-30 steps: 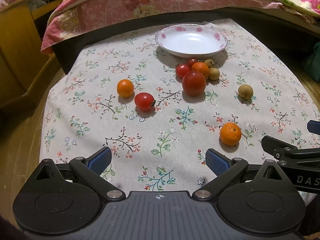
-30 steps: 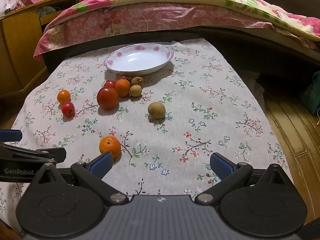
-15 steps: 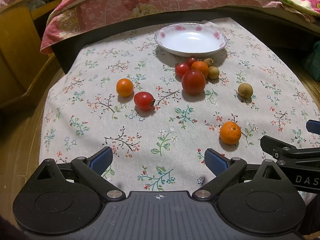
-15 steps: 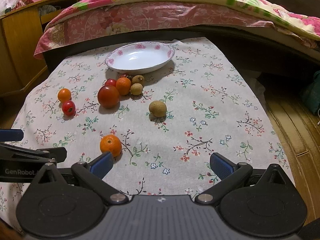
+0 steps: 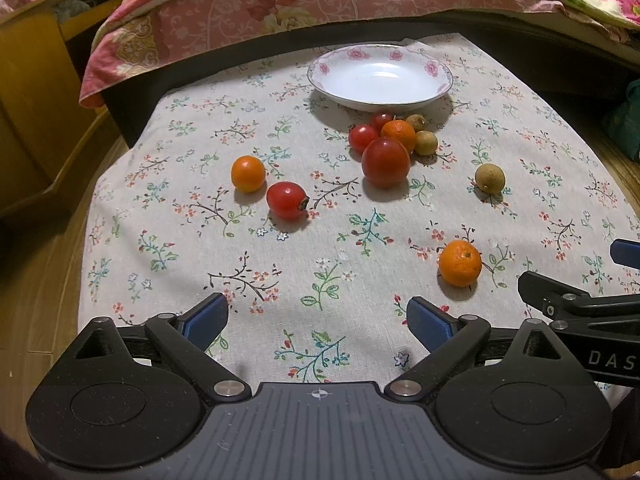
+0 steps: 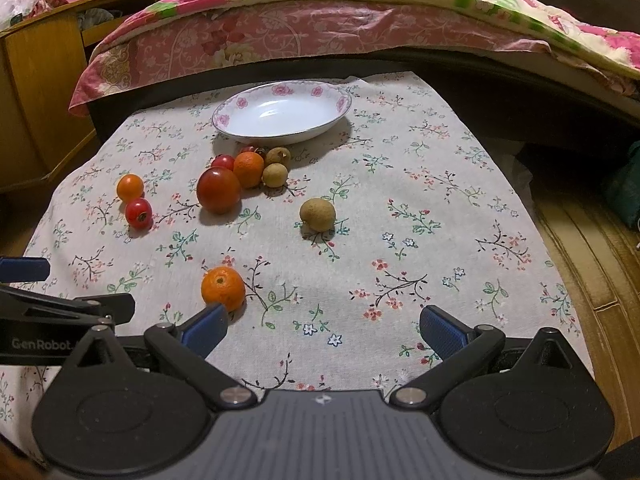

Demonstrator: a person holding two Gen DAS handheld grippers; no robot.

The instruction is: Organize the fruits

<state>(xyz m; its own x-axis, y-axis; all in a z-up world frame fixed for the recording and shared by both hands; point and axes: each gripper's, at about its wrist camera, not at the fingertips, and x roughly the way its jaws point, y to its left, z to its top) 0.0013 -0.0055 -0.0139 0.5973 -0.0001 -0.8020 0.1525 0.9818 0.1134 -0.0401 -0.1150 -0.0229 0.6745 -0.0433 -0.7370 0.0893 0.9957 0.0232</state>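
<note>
No fruit is in the plate [image 5: 442, 80] yet, so by my reading the job stands at its first pick. Both tools hang above the near edge of the table [image 5: 168, 240], the left tool [image 5: 318, 316] and the right tool [image 6: 322, 322] each spread wide with nothing between the fingers. The nearest fruit is a small orange [image 6: 223, 288], lying just beside the right tool's left finger near the table's near edge; taking it probably means shifting that tool left to straddle it, then lowering and closing. The plate sits at the far edge, with a cluster of fruit [image 5: 386, 144] just in front of it, which may crowd a low approach. A brown round fruit [image 6: 317, 214] lies alone mid-table, and a little orange one [image 5: 248, 173] and a tomato [image 5: 287, 200] sit close together toward the left edge. A bed [image 6: 320, 28] stands beyond the table
</note>
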